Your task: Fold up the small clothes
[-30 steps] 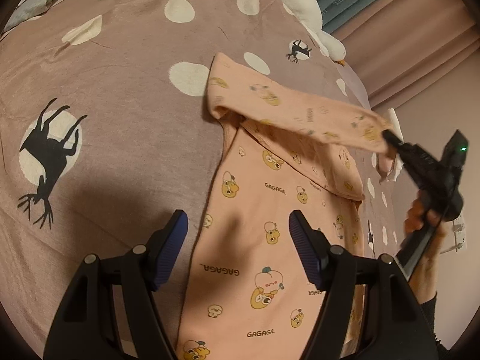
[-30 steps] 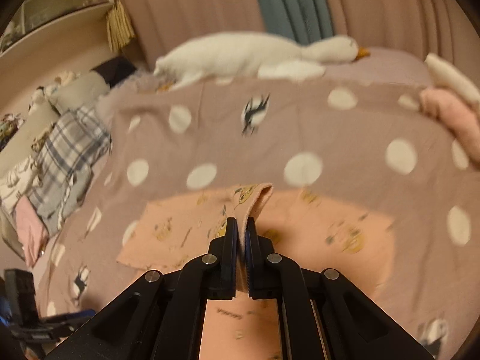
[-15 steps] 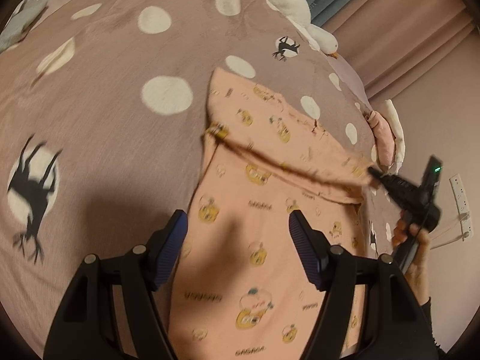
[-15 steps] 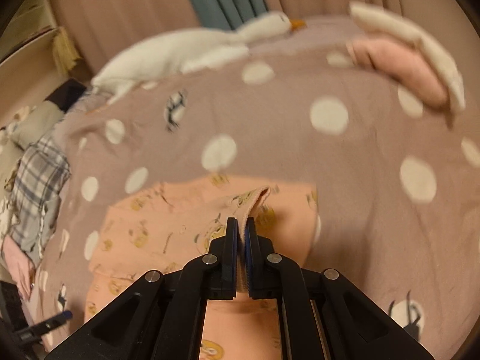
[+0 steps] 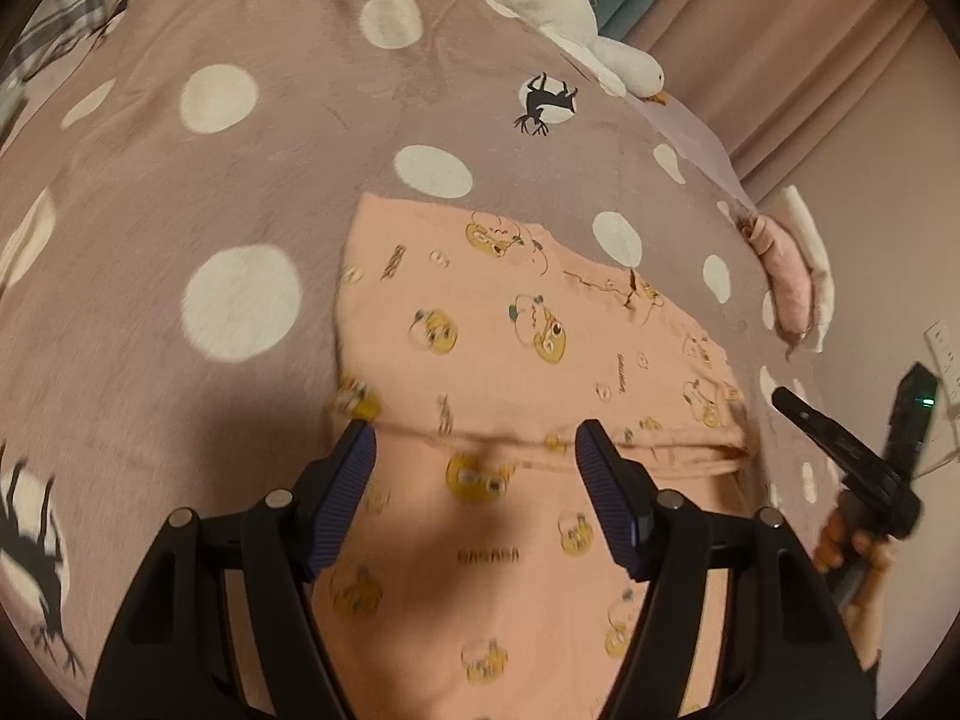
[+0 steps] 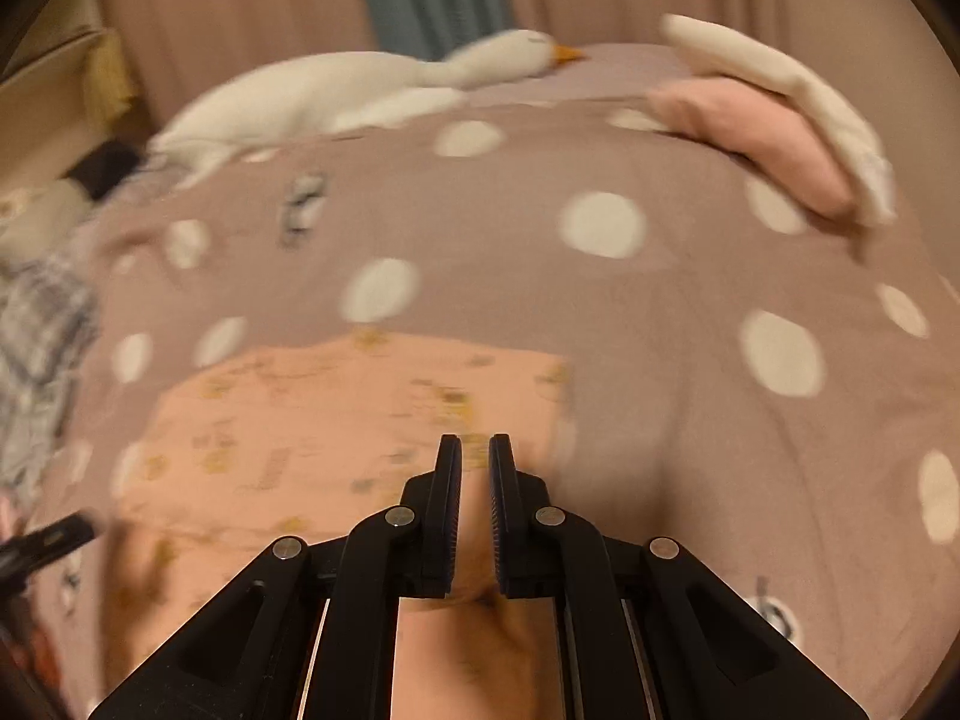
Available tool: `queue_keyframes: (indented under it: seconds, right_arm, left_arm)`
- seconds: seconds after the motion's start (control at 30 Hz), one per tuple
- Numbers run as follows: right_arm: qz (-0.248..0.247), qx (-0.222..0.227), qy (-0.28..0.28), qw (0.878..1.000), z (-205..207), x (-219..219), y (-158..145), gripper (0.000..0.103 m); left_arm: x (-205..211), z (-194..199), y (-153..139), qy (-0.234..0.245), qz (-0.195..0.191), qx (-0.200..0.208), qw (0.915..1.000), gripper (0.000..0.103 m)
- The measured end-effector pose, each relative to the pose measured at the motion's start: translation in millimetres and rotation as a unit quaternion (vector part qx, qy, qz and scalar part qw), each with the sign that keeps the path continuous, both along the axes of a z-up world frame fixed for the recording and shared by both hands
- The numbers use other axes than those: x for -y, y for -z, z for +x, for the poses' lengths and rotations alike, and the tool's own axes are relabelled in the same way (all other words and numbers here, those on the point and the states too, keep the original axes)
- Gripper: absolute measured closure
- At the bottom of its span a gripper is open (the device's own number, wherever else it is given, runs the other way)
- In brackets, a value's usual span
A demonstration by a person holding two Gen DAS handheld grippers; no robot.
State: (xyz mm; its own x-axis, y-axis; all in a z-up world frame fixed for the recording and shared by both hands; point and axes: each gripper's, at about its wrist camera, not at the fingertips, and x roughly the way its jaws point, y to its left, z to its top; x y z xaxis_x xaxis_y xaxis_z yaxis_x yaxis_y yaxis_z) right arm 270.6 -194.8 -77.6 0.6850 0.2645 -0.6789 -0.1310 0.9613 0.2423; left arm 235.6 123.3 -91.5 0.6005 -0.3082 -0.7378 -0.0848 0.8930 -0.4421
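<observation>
1. The garment (image 5: 528,324) lay flat on the bedspread (image 5: 180,192), its far part folded back toward the near side, the fold's free edge running left to right just beyond the left gripper (image 5: 474,468).
2. The left gripper hung spread wide over the garment's middle, holding nothing; the long axis of the cloth ran from near to far, straight ahead of it.
3. The right gripper (image 6: 475,450) stood at the garment's right edge, its jaws parted by a narrow gap with no cloth between them; its view was blurred.
4. My judgement: the left gripper was nearer the fold edge, and the next fold would run across that long axis.
</observation>
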Motion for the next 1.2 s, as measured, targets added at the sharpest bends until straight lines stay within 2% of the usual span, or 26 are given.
queue_keyframes:
  seconds: [0.1,0.2,0.37,0.5,0.63,0.7,0.73,0.77,0.83,0.97,1.2]
  right_arm:
    - [-0.016,-0.019,-0.017,1.000,3,-10,16,0.096]
    - [-0.035,-0.049,-0.020,0.998,3,-13,39,0.096]
    - [-0.042,-0.063,-0.024,0.997,-1,-10,57,0.096]
    - [-0.040,-0.068,-0.021,0.997,-1,-11,57,0.096]
    - [-0.003,-0.065,-0.011,0.998,-22,-4,42,0.095]
    - [0.006,-0.056,-0.011,0.998,-35,1,36,0.091]
    - [0.014,-0.053,-0.012,0.998,-46,6,34,0.085]
    - [0.020,-0.054,-0.014,0.998,-52,9,34,0.075]
    - [0.037,-0.060,-0.016,0.997,-71,19,36,0.062]
    - [0.062,-0.079,-0.006,0.995,-101,36,48,0.062]
    - [0.146,-0.116,0.023,0.982,-145,67,68,0.062]
  left_arm:
    - [7,13,10,0.008,0.013,-0.008,0.9998,0.047]
    - [13,17,22,0.017,0.042,-0.020,0.9988,0.052]
    - [15,19,43,0.030,0.073,-0.046,0.9959,0.052]
    - [21,16,42,0.041,0.100,-0.041,0.9933,0.051]
    - [13,0,31,0.036,0.072,-0.039,0.9960,0.048]
    - [6,-16,25,0.033,0.063,-0.034,0.9969,0.039]
    - [2,-23,24,0.031,0.059,-0.032,0.9973,0.036]
    - [-5,-34,22,0.025,0.053,-0.031,0.9978,0.031]
    - [-11,-49,22,0.020,0.043,-0.032,0.9983,0.030]
    - [-25,-84,27,0.012,0.019,-0.041,0.9989,0.030]
    - [-33,-136,43,0.022,-0.085,-0.063,0.9941,0.030]
